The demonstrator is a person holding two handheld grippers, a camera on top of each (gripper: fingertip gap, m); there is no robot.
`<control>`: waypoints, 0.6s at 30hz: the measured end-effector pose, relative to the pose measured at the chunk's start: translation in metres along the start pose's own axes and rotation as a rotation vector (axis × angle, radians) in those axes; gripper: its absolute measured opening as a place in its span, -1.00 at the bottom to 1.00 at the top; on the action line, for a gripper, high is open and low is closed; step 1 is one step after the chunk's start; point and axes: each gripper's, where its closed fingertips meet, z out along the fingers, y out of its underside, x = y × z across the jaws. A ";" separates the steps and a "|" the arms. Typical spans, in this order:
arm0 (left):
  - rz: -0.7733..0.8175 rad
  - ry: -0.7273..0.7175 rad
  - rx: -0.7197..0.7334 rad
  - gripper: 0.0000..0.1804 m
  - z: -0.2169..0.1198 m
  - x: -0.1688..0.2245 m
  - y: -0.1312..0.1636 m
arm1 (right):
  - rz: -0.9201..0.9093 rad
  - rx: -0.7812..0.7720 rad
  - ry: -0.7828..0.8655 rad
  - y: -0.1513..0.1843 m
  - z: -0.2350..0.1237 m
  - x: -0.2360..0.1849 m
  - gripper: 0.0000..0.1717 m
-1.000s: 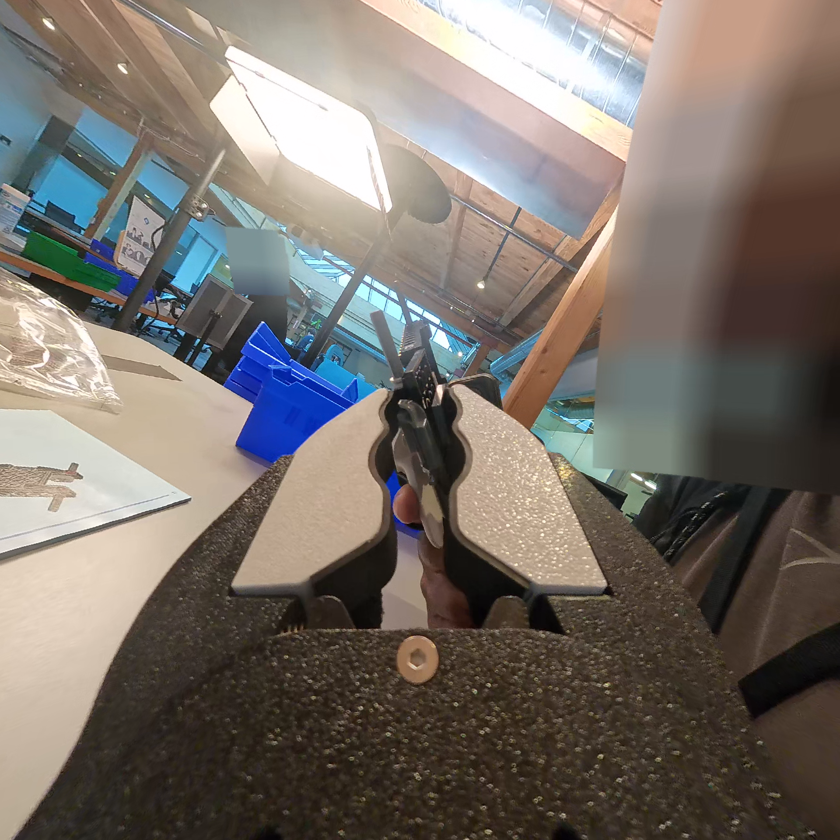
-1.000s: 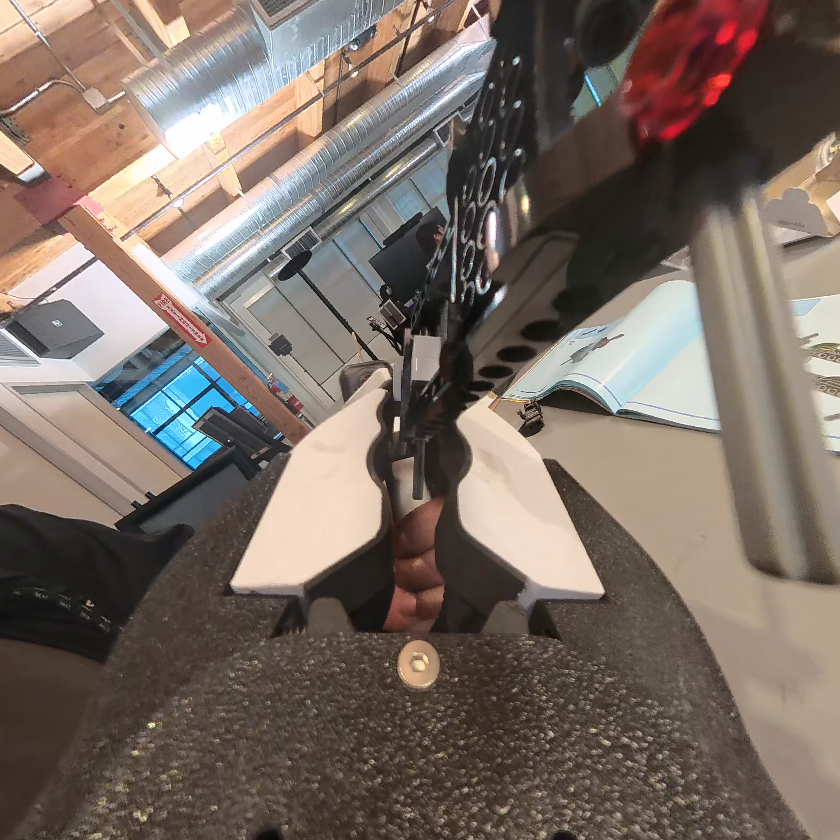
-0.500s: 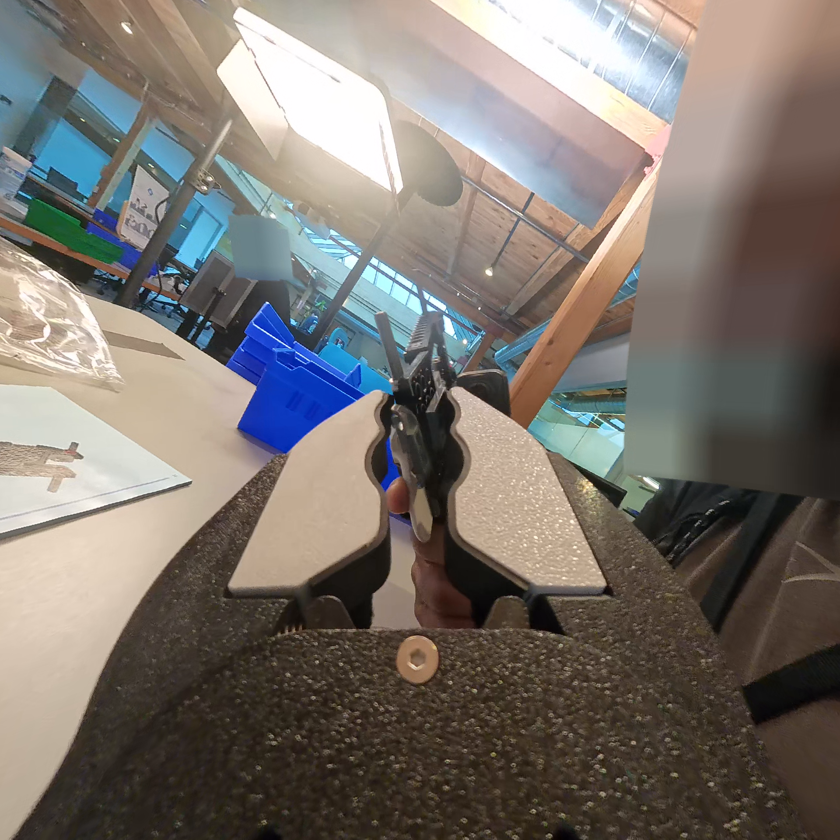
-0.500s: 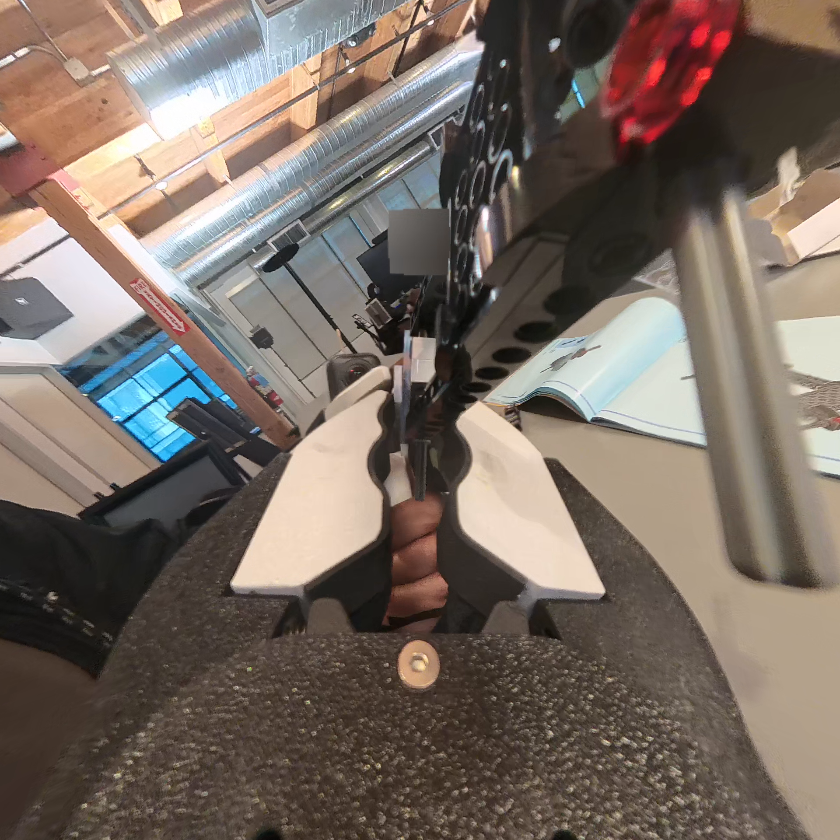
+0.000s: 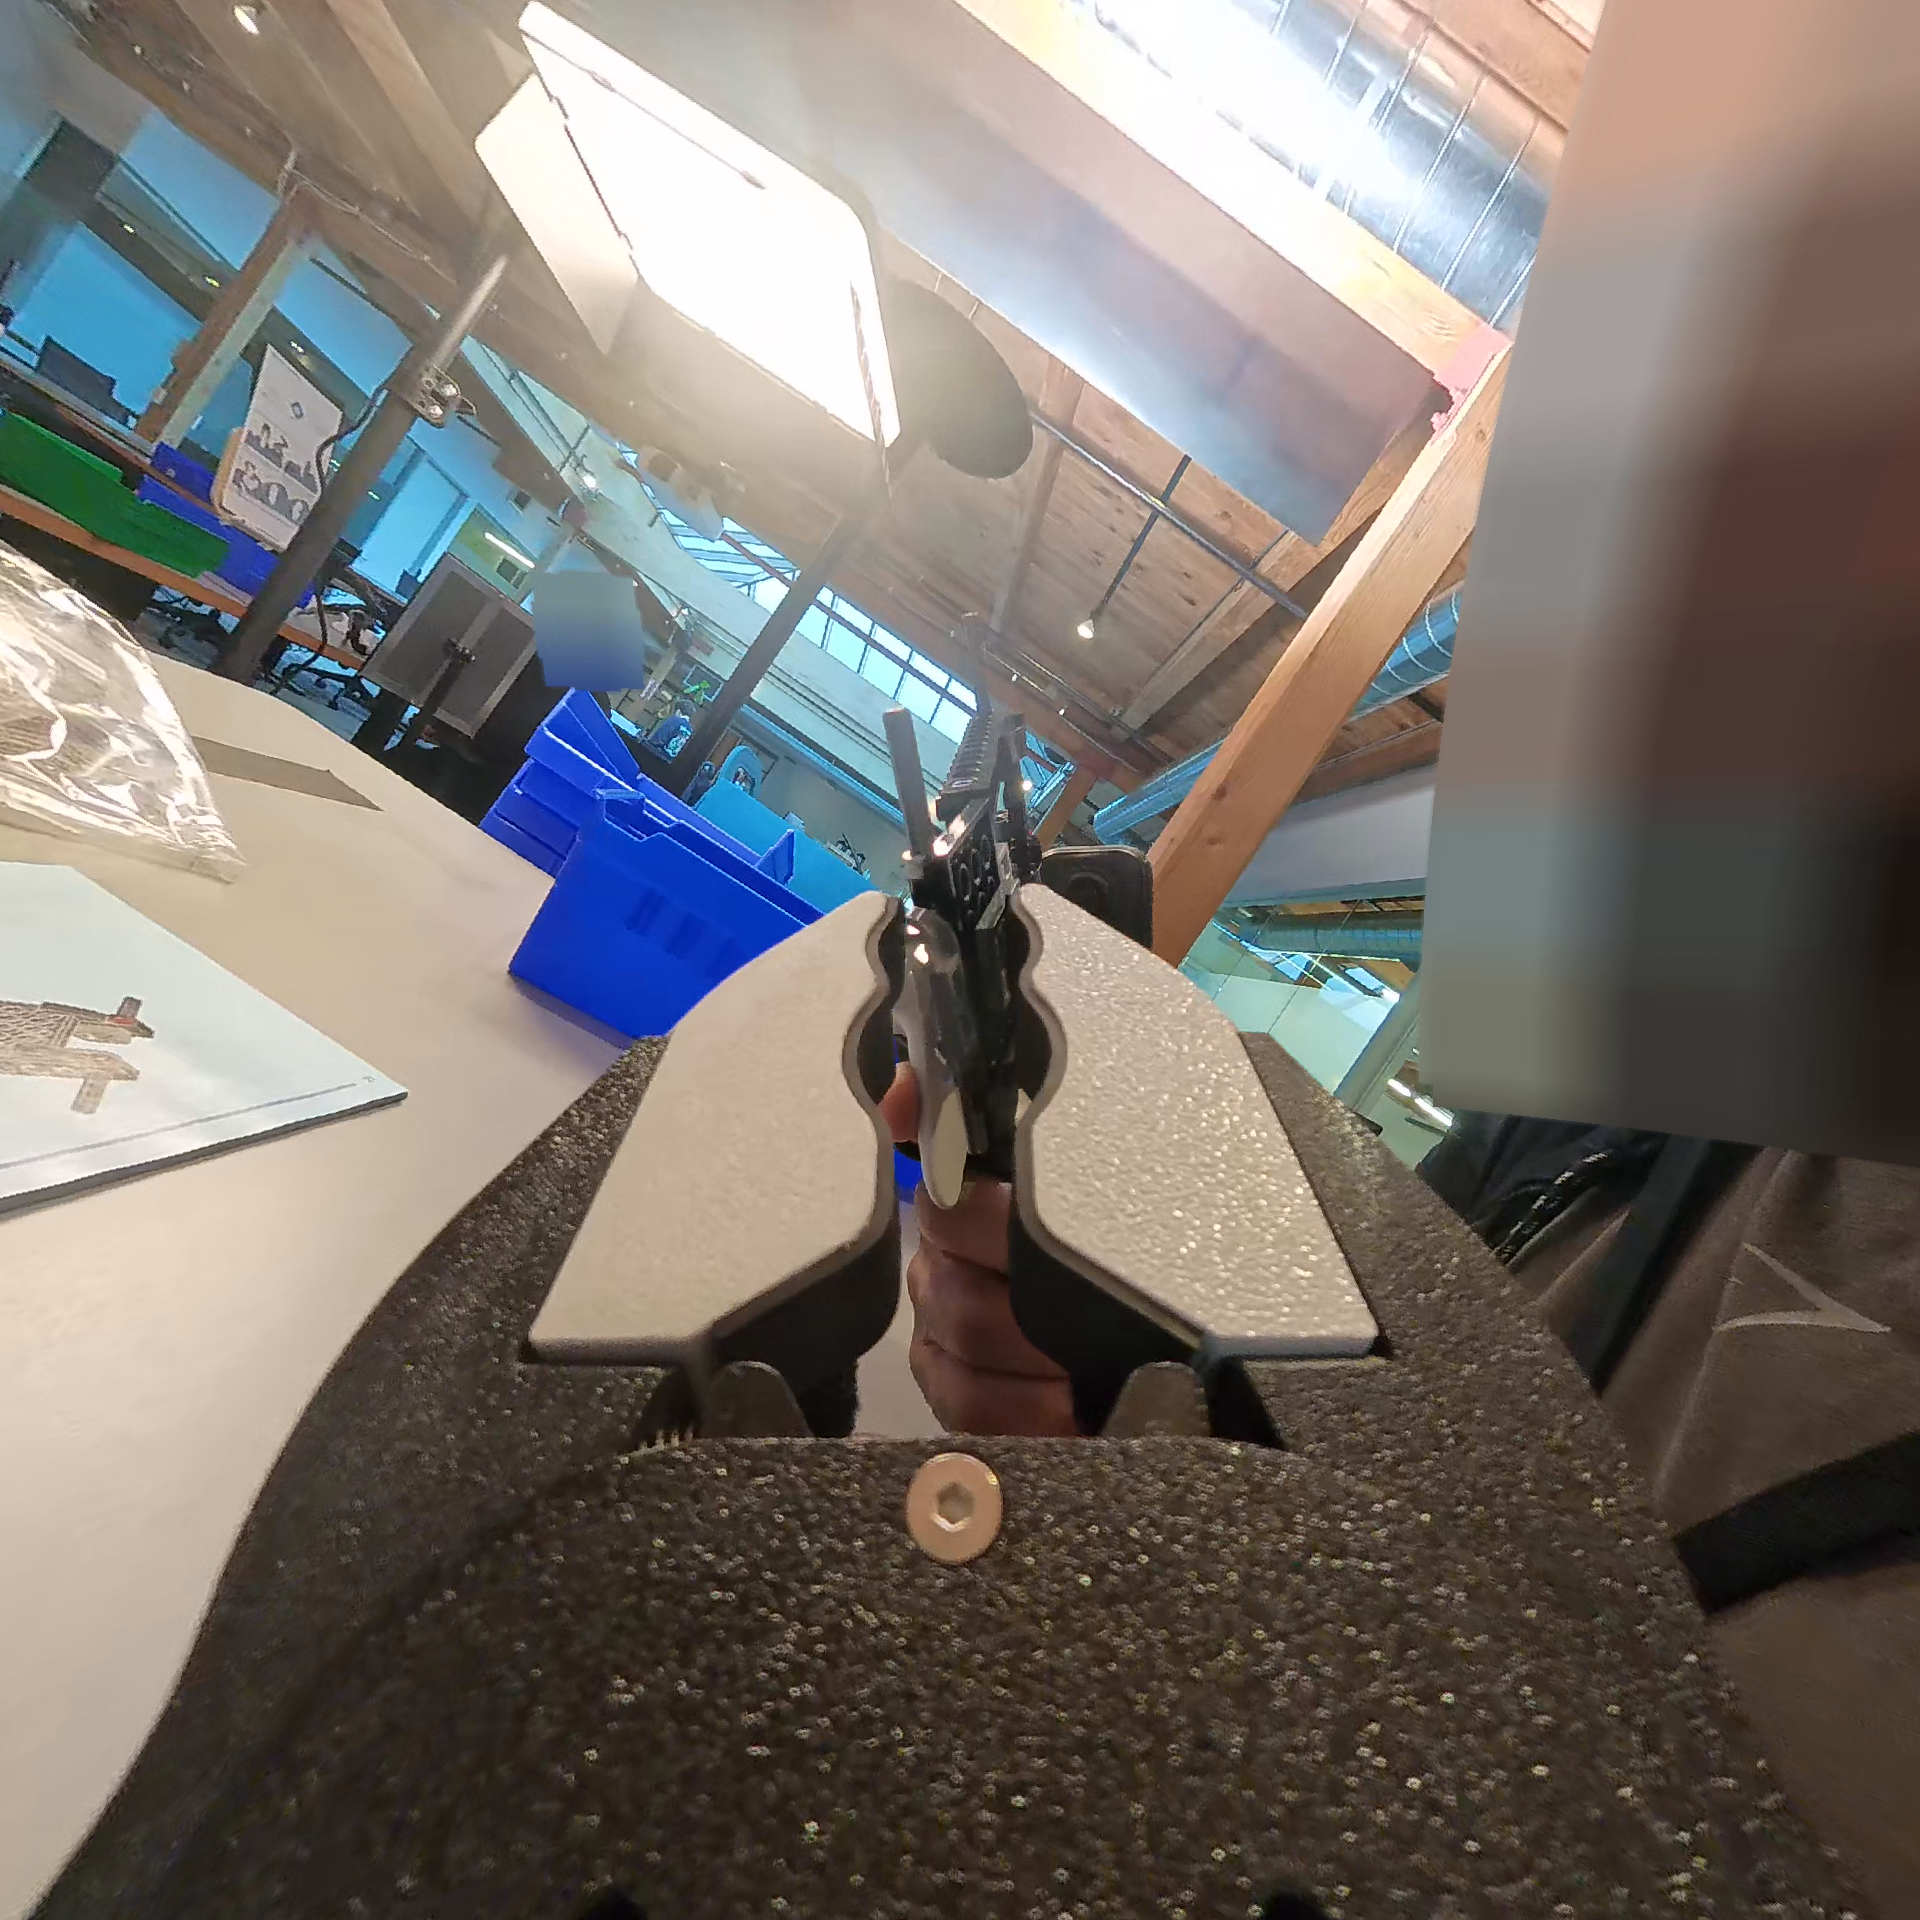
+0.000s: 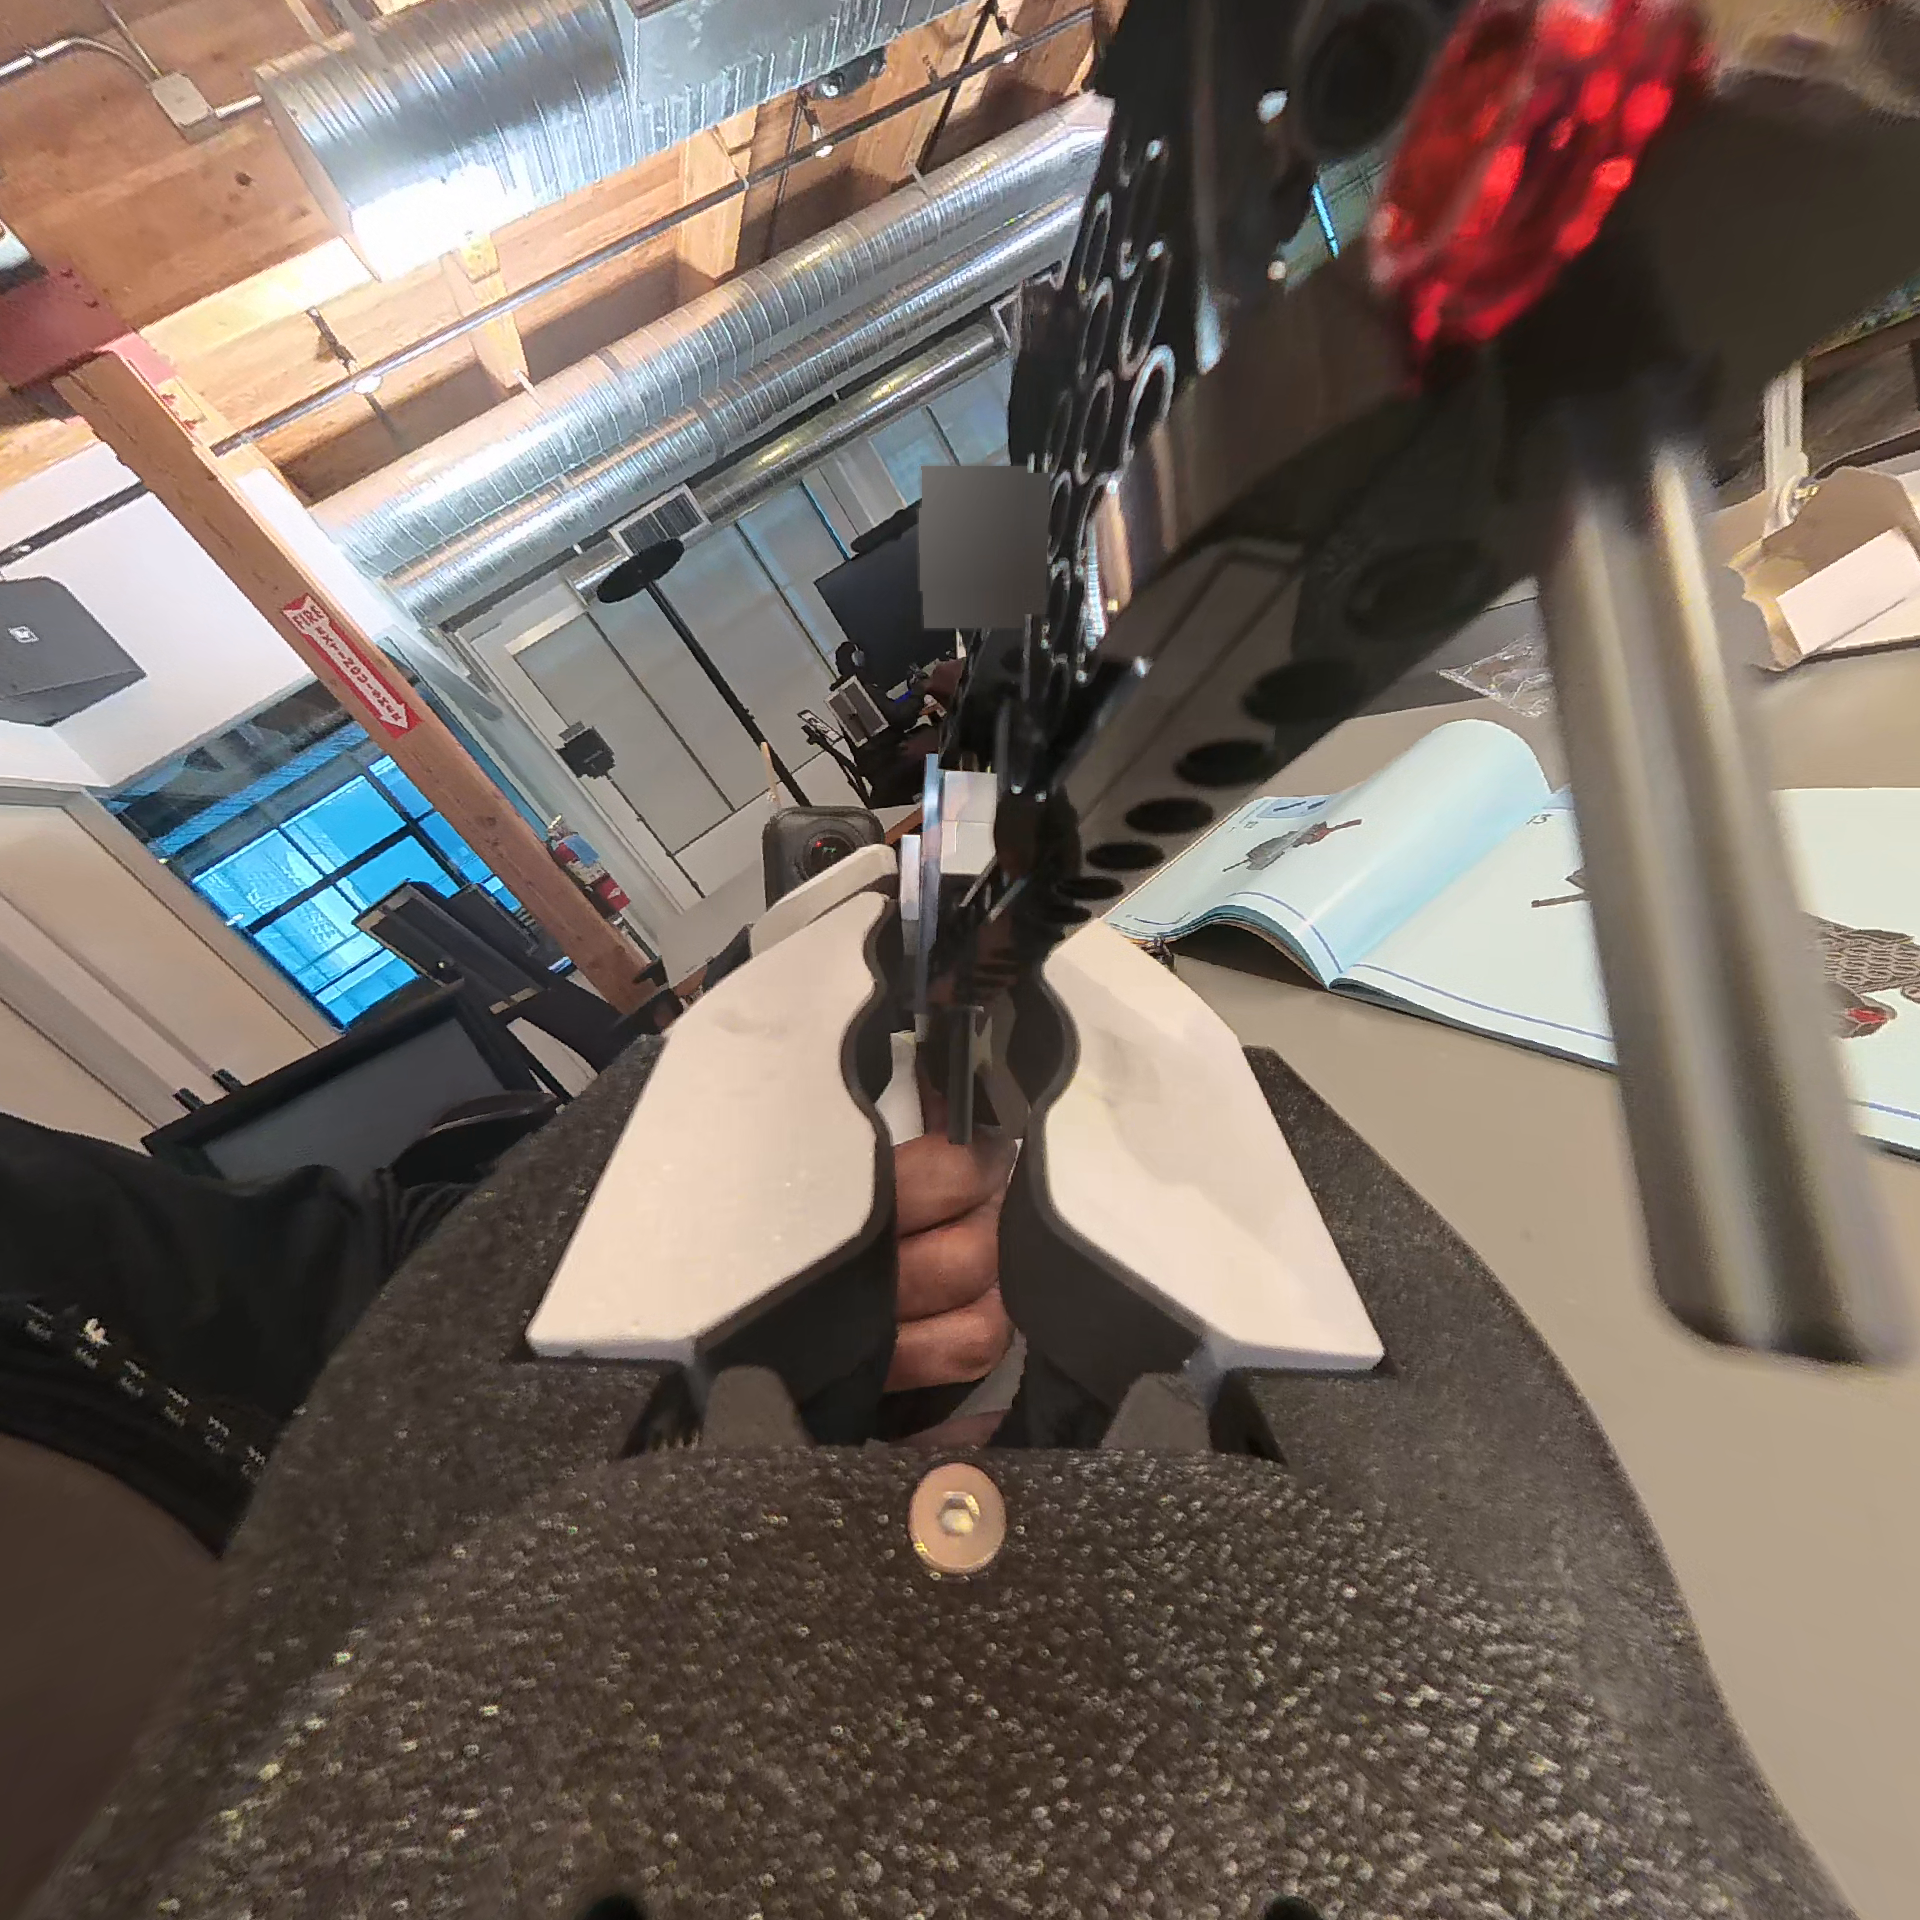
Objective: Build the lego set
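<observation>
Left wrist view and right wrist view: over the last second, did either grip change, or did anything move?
No grip change. The left gripper still clamps the black brick assembly, the right gripper its other end. Both views shifted slightly; the blue bin, booklet and table stayed put.

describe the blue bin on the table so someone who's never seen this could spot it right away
In the left wrist view, start at the pale grey table on the left and follow it back past the open booklet. The blue bin stands there, just left of the left tool. It is the only bright blue, straight-walled plastic thing on that table; its neighbours are flat paper and a clear crinkled bag.
</observation>
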 end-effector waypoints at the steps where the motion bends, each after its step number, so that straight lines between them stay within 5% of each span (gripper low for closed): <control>1: 0.002 0.003 -0.002 -0.81 0.000 0.000 0.000 | -0.001 0.000 -0.003 0.000 0.000 -0.001 -0.78; 18: 0.040 -0.006 -0.016 -0.82 0.000 0.002 0.001 | -0.015 0.023 -0.007 -0.001 0.000 -0.002 -0.78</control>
